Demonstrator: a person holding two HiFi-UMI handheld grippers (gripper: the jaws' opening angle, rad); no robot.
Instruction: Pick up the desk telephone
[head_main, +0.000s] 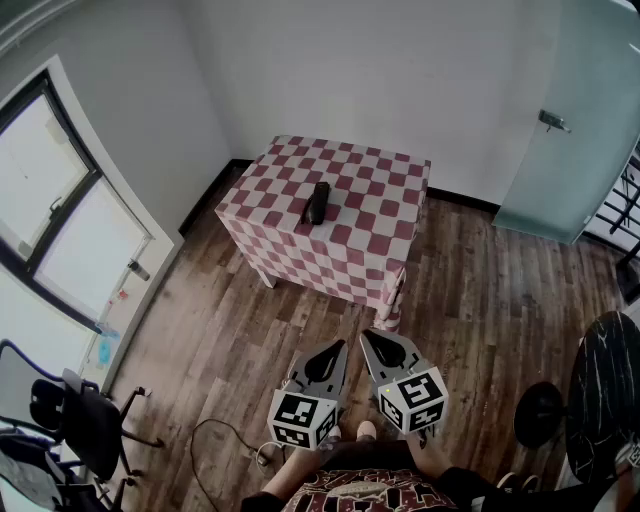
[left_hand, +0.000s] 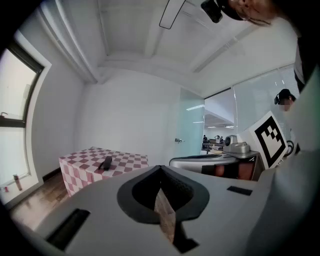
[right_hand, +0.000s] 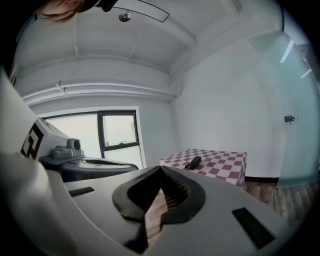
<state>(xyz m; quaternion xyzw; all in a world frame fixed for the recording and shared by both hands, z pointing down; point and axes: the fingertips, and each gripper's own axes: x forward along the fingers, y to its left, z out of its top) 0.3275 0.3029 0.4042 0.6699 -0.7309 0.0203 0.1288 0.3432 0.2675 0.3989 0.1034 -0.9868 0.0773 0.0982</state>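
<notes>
Telephone (head_main: 317, 203) on checkered table (head_main: 385, 235). Left gripper (head_main: 327, 352) and right gripper (head_main: 384, 346) well apart from it. Both jaws pressed together, empty.

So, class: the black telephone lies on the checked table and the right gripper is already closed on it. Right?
Not quite. The telephone lies on the checked table, but the right gripper is closed on nothing, well short of it, as the head view shows.

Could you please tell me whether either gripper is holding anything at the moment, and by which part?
Nothing is held. The left gripper and right gripper are both shut and empty, and the telephone lies untouched on the checkered table.
</notes>
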